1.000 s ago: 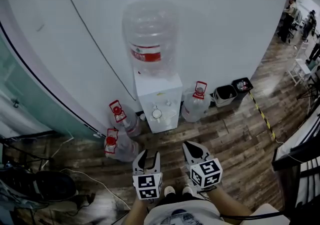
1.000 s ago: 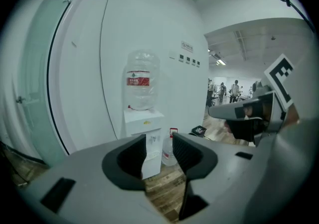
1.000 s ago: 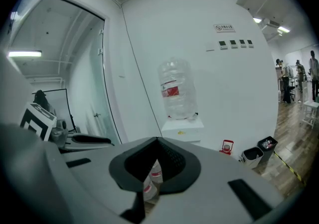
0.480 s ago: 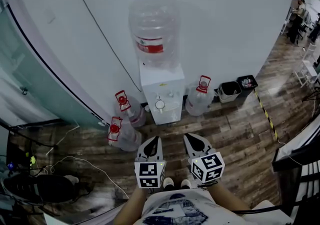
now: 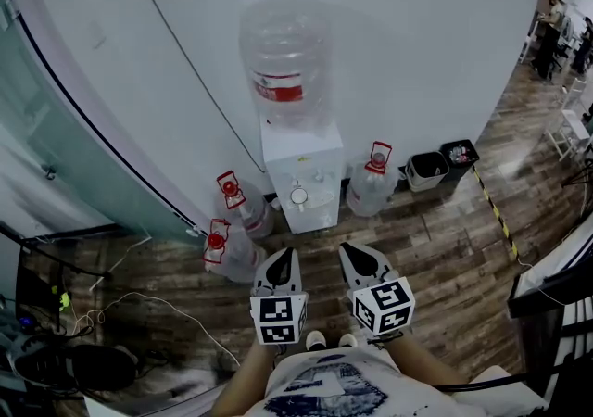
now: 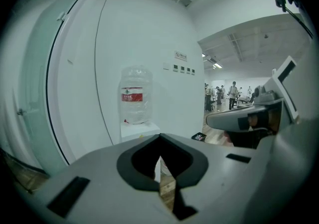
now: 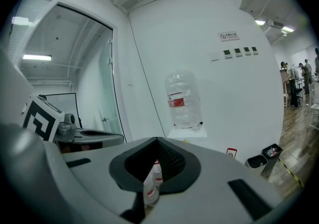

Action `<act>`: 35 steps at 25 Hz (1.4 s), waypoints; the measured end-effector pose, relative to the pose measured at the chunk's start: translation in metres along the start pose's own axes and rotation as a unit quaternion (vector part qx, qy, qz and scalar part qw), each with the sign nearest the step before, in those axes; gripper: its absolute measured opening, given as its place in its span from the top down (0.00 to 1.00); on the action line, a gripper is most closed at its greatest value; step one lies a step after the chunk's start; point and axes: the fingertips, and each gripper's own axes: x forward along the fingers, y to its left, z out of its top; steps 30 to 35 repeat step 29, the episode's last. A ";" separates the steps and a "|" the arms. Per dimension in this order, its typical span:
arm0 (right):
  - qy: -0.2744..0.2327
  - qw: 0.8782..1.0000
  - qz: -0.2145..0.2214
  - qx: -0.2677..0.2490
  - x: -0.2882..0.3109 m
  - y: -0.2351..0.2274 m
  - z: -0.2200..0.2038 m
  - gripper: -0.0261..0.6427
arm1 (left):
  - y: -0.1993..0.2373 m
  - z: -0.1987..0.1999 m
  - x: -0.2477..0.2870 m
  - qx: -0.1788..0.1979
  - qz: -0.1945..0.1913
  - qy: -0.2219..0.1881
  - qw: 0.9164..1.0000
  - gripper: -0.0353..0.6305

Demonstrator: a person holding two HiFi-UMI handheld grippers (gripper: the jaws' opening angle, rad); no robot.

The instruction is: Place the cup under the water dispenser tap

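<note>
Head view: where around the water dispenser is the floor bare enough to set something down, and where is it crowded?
Bare: the wood floor straight before the water dispenser, and the wide stretch to its right, bordered by the right jug, the bins and the striped tape. Crowded: the dispenser's left, where two jugs sit close together; cables farther left.

Red label [image 5: 279, 88] on the water dispenser [image 5: 310, 157] is unreadable.
</note>
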 end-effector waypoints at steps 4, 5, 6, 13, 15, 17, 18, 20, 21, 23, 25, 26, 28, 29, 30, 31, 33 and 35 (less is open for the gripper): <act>0.003 1.000 0.001 -0.001 0.003 0.002 -0.001 0.93 | 0.001 -0.006 0.000 -0.001 0.000 0.007 1.000 0.87; 0.004 1.000 0.001 -0.002 0.004 0.002 -0.001 0.93 | 0.001 -0.007 0.000 -0.002 0.000 0.008 1.000 0.87; 0.004 1.000 0.001 -0.002 0.004 0.003 -0.001 0.93 | 0.002 -0.007 -0.001 -0.002 -0.001 0.007 1.000 0.87; 0.006 1.000 -0.003 -0.003 0.004 0.004 -0.003 0.93 | 0.005 -0.008 0.000 -0.008 -0.001 0.008 1.000 0.87; 0.008 1.000 -0.004 -0.003 0.003 0.004 -0.004 0.93 | 0.006 -0.009 0.000 -0.010 -0.001 0.009 1.000 0.87; 0.009 1.000 -0.005 -0.003 0.003 0.004 -0.004 0.93 | 0.006 -0.010 0.000 -0.011 -0.002 0.010 1.000 0.87; 0.009 1.000 -0.006 -0.003 0.004 0.004 -0.005 0.93 | 0.006 -0.011 0.001 -0.012 -0.002 0.010 1.000 0.87; 0.010 1.000 -0.007 -0.003 0.005 0.003 -0.005 0.93 | 0.007 -0.012 0.002 -0.012 -0.002 0.011 1.000 0.87; 0.010 1.000 -0.007 -0.003 0.005 0.003 -0.005 0.93 | 0.008 -0.012 0.003 -0.012 -0.002 0.012 1.000 0.87; 0.012 1.000 -0.007 -0.003 0.006 0.003 -0.007 0.93 | 0.008 -0.014 0.003 -0.011 -0.001 0.013 1.000 0.87; 0.013 1.000 -0.005 -0.002 0.006 0.003 -0.007 0.93 | 0.009 -0.015 0.003 -0.012 0.001 0.014 1.000 0.87; 0.013 1.000 -0.004 -0.002 0.007 0.004 -0.007 0.93 | 0.009 -0.016 0.004 -0.012 0.001 0.014 1.000 0.87; 0.014 1.000 -0.002 -0.003 0.009 0.005 -0.007 0.93 | 0.010 -0.016 0.005 -0.013 0.002 0.015 1.000 0.87; 0.014 1.000 -0.001 -0.004 0.009 0.006 -0.007 0.93 | 0.011 -0.017 0.006 -0.013 0.002 0.016 1.000 0.87; 0.014 1.000 -0.001 -0.004 0.009 0.006 -0.007 0.93 | 0.011 -0.017 0.006 -0.013 0.002 0.016 1.000 0.87; 0.014 1.000 -0.001 -0.004 0.009 0.006 -0.007 0.93 | 0.011 -0.017 0.006 -0.013 0.002 0.016 1.000 0.87; 0.014 1.000 -0.001 -0.004 0.009 0.006 -0.007 0.93 | 0.011 -0.017 0.006 -0.013 0.002 0.016 1.000 0.87; 0.014 1.000 -0.001 -0.004 0.009 0.006 -0.007 0.93 | 0.011 -0.017 0.006 -0.013 0.002 0.016 1.000 0.87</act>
